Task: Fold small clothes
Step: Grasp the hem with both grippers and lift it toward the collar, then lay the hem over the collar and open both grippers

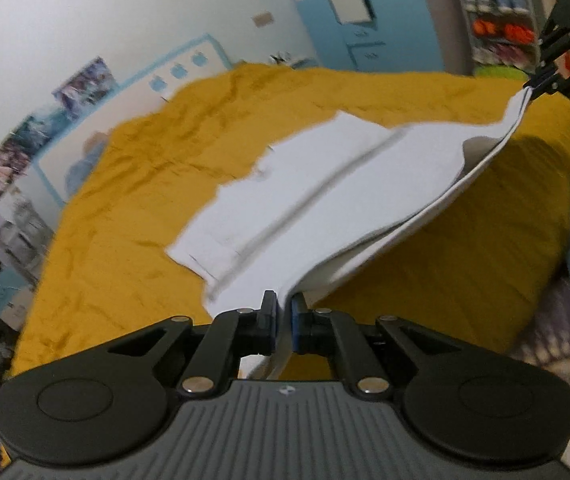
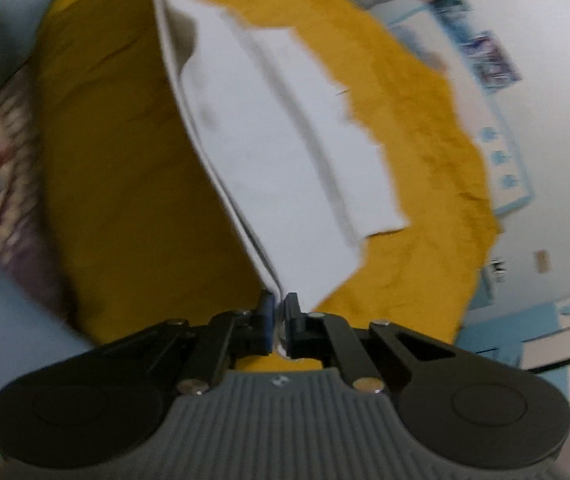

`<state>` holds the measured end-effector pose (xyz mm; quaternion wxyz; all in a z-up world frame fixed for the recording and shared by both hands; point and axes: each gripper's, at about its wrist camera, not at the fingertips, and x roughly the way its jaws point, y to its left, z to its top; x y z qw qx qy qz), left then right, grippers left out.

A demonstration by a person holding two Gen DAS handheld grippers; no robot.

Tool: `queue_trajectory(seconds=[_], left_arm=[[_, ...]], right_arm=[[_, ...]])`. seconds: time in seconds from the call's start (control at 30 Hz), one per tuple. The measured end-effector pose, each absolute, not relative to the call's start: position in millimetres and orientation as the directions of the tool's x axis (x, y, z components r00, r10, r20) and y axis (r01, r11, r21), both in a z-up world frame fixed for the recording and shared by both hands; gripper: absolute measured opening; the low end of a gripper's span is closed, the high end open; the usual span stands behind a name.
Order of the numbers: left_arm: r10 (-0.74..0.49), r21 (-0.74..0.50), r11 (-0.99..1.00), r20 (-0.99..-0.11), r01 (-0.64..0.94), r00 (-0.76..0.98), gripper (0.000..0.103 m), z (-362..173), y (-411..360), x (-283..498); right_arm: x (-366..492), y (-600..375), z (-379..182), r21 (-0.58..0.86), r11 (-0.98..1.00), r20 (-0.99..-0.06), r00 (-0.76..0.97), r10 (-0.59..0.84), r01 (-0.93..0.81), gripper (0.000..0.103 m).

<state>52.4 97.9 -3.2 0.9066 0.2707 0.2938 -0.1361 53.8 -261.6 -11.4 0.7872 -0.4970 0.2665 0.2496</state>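
A small white garment [image 1: 325, 184] with a raised seam down its middle hangs stretched above a mustard-yellow bedspread [image 1: 133, 208]. My left gripper [image 1: 283, 320] is shut on its near corner, with the cloth pinched between the blue pads. At the far right of the left wrist view, my right gripper [image 1: 531, 88] grips the opposite corner. In the right wrist view the same white garment [image 2: 285, 128] runs away from my right gripper [image 2: 279, 316], which is shut on its edge. The far hem lies on the yellow bedspread [image 2: 117, 160].
A white wall with blue trim and photo posters [image 1: 81, 88] stands behind the bed. A shelf rack with coloured items [image 1: 497, 28] is at the back right. A patterned cloth [image 2: 1, 168] and pale blue bedding [image 2: 21, 312] lie beside the yellow cover.
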Motion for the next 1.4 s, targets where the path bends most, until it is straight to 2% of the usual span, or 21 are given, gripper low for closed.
queue_trajectory(seconds=[0.33, 0.43, 0.63, 0.8, 0.97, 1.4], left_arm=[[-0.001, 0.539, 0.795, -0.458, 0.279, 0.889, 0.007, 52, 96, 137], [0.022, 0.569, 0.786, -0.419, 0.243, 0.908, 0.007, 60, 95, 170], [0.054, 0.575, 0.791, -0.406, 0.208, 0.912, 0.007, 63, 103, 236], [0.083, 0.567, 0.802, -0.419, 0.189, 0.904, 0.007, 55, 109, 293], [0.098, 0.546, 0.814, -0.465, 0.198, 0.880, 0.007, 28, 115, 347], [0.119, 0.459, 0.852, -0.638, 0.252, 0.761, 0.007, -102, 134, 458]], right_arm=[[139, -243, 54, -0.796, 0.403, -0.447, 0.887, 0.110, -0.452, 0.000], [176, -235, 68, -0.806, 0.430, -0.406, 0.909, 0.098, -0.407, 0.000], [257, -219, 86, -0.807, 0.463, -0.373, 0.924, 0.083, -0.367, 0.000], [335, -204, 80, -0.786, 0.499, -0.375, 0.923, 0.082, -0.364, 0.000], [409, -189, 50, -0.756, 0.530, -0.408, 0.910, 0.078, -0.384, 0.000], [562, -154, -104, -0.638, 0.584, -0.597, 0.801, 0.036, -0.502, 0.000]])
